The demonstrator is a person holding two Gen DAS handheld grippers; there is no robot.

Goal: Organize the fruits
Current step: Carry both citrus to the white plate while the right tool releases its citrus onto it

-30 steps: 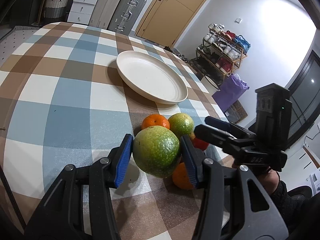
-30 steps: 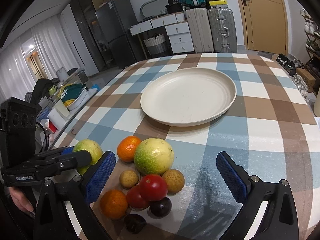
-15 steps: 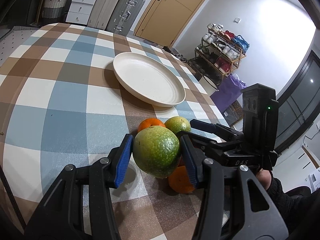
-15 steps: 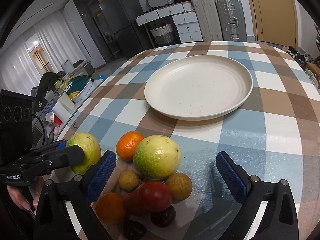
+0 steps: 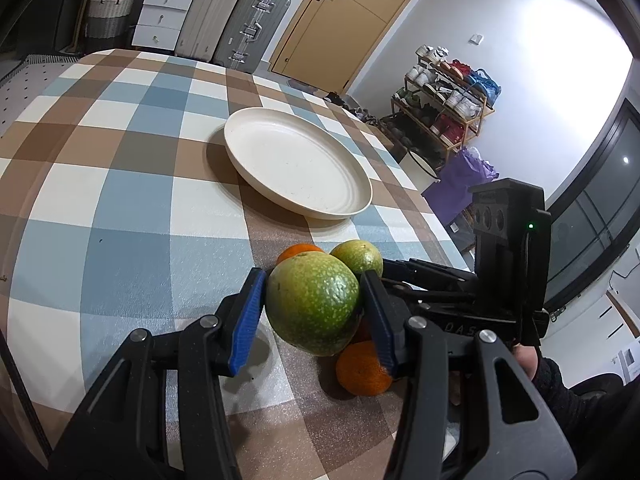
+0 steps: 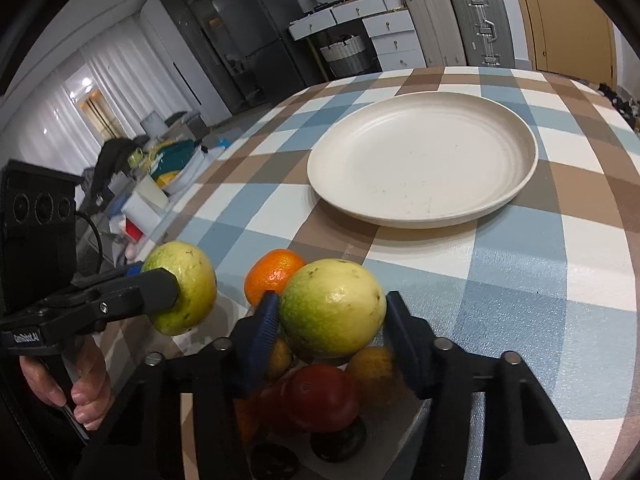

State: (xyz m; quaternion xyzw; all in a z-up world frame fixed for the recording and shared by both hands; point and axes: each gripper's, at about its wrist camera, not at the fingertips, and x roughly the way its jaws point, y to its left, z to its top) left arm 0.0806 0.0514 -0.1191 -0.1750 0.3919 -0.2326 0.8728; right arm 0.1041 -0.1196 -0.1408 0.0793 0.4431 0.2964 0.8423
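Note:
My left gripper [image 5: 314,312] is shut on a green guava [image 5: 312,302] and holds it above the table beside the fruit pile; this guava also shows in the right wrist view [image 6: 182,286]. My right gripper [image 6: 330,318] is shut on a second, yellow-green guava [image 6: 332,306] at the top of the pile; this one also shows in the left wrist view [image 5: 358,256]. Under it lie an orange [image 6: 272,274], a red tomato [image 6: 322,398], small brown fruits [image 6: 374,368] and dark fruits [image 6: 340,444]. An empty cream plate [image 6: 424,160] sits farther back on the table.
The checked tablecloth [image 5: 132,200] covers a round table. Suitcases [image 5: 240,28] and drawers [image 5: 160,12] stand beyond the far edge. A shoe rack [image 5: 448,96] and a purple bag [image 5: 460,184] are to the right. Clutter [image 6: 160,184] lies on the floor at the left.
My right gripper has moved forward and closed from wide open onto the yellow-green guava. My left gripper has kept its hold on the green guava.

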